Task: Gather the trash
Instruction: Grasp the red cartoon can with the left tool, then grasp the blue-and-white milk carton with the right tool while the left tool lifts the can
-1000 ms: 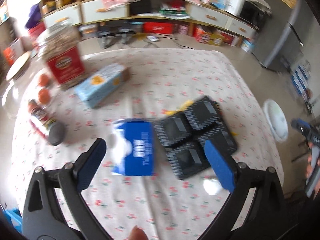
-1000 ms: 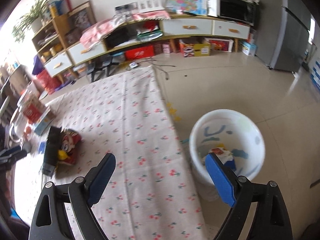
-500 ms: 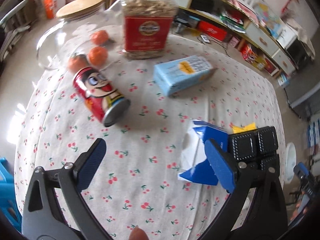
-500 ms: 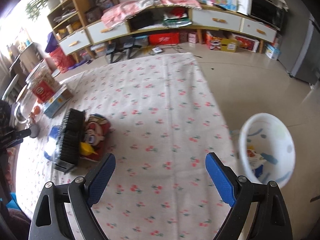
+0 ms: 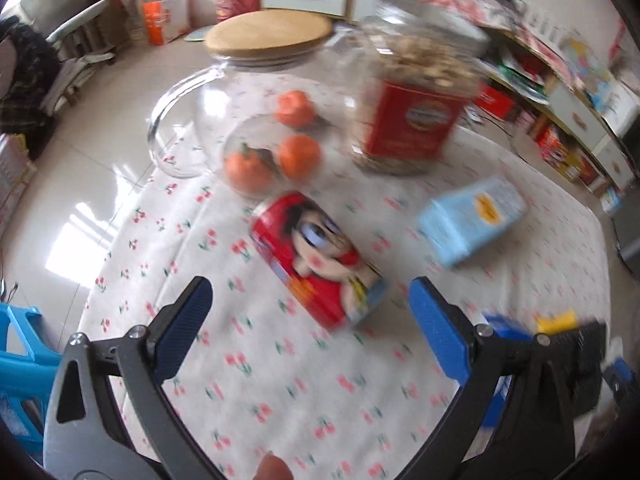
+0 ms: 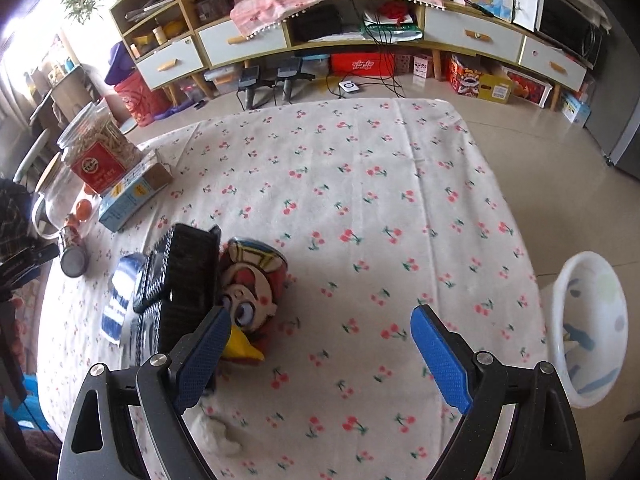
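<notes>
Can (image 5: 320, 258) blurred, lying sideways — both tongs (image 5: 310, 320) (image 6: 320, 344) released; black tray (image 6: 180, 280) half hides the wrapper.

The left gripper (image 5: 308, 322) now hangs over the red can (image 5: 320, 256), off the blue carton; the right gripper (image 6: 320, 354) swings from bucket (image 6: 592, 332) toward bench middle.

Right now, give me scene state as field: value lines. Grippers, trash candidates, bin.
left gripper: left gripper open, nothing between the pads, pointed down at the red can
right gripper: right gripper open, empty, over bare tablecloth
red can: red can lying on its side
light blue carton: light blue carton lying down, right of the can
black tray: black tray resting against a red cartoon bag
bin: white bin on the floor beside the table, some items inside
</notes>
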### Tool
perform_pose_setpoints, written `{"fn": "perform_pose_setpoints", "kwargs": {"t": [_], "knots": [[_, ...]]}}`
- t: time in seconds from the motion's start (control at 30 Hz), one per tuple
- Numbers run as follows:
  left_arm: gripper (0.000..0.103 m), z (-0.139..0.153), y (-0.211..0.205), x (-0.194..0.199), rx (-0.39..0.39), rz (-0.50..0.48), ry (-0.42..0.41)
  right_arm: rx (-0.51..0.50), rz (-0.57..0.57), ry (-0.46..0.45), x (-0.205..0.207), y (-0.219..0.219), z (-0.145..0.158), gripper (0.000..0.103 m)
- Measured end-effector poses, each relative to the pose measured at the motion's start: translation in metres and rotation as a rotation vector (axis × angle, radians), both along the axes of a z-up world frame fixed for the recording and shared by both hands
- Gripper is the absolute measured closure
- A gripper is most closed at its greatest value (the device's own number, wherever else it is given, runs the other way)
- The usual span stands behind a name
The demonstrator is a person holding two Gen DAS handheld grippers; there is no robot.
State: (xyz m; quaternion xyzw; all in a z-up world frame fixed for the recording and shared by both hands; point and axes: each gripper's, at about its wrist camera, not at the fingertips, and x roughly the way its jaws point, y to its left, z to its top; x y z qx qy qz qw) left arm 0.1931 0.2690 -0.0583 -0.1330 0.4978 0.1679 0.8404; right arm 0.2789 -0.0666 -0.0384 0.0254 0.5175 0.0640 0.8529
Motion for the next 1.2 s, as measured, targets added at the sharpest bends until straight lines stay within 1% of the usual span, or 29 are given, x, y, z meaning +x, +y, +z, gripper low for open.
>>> {"fn": "perform_pose_setpoints", "kwargs": {"t": [0.03,0.07,0.13,0.2,0.23,0.27,0.3,0.33,0.47,0.53,0.67,0.77,0.8,0.87,0.97,1.03,1.1,1.2], "knots": [[0.005,-0.005,0.005,0.006,-0.015,0.013,0.011,0.0,-0.001,0.001,0.002,0.002,0.0,0.01],[0.005,-0.011,0.009,0.011,-0.046,0.025,0.022,0.004,-0.002,0.002,0.005,0.004,-0.001,0.01],[0.005,-0.019,0.016,0.018,-0.104,0.047,0.02,0.005,-0.006,-0.003,0.009,0.007,0.001,0.01],[0.01,-0.024,0.022,0.023,-0.144,0.065,0.011,0.008,-0.009,-0.011,0.012,0.01,0.003,0.01],[0.014,-0.026,0.023,0.024,-0.156,0.067,0.006,0.011,-0.007,-0.017,0.013,0.012,0.005,0.01],[0.021,-0.028,0.025,0.026,-0.167,0.064,0.005,0.01,-0.008,-0.019,0.016,0.014,0.007,0.01],[0.024,-0.03,0.023,0.028,-0.171,0.06,0.009,0.008,-0.006,-0.019,0.018,0.016,0.009,0.01],[0.03,-0.032,0.024,0.028,-0.174,0.055,0.017,0.008,-0.002,-0.022,0.02,0.018,0.011,0.01],[0.039,-0.034,0.03,0.027,-0.198,0.033,0.011,0.004,0.023,-0.034,0.029,0.036,0.025,0.01],[0.042,-0.035,0.037,0.026,-0.213,0.01,0.013,-0.01,0.037,-0.042,0.036,0.051,0.034,0.01],[0.044,-0.032,0.041,0.012,-0.194,-0.041,0.026,-0.027,0.075,-0.068,0.049,0.091,0.052,0.01],[0.044,-0.031,0.045,0.003,-0.204,-0.046,0.035,-0.095,0.117,-0.071,0.063,0.133,0.056,0.01],[0.044,-0.031,0.047,0.0,-0.21,-0.048,0.041,-0.113,0.129,-0.071,0.069,0.147,0.054,0.01],[0.044,-0.031,0.054,-0.007,-0.222,-0.047,0.045,-0.113,0.149,-0.053,0.08,0.173,0.047,0.01],[0.045,-0.03,0.064,-0.014,-0.238,-0.042,0.04,-0.096,0.157,0.012,0.096,0.203,0.024,0.01],[0.045,-0.027,0.069,-0.02,-0.241,-0.041,0.035,-0.05,0.138,0.075,0.107,0.218,0.005,0.01],[0.045,-0.025,0.074,-0.026,-0.235,-0.039,0.031,0.022,0.11,0.114,0.114,0.227,-0.009,0.01],[0.045,-0.024,0.079,-0.035,-0.237,-0.038,0.029,0.077,0.039,0.126,0.125,0.237,-0.021,0.01]]}}
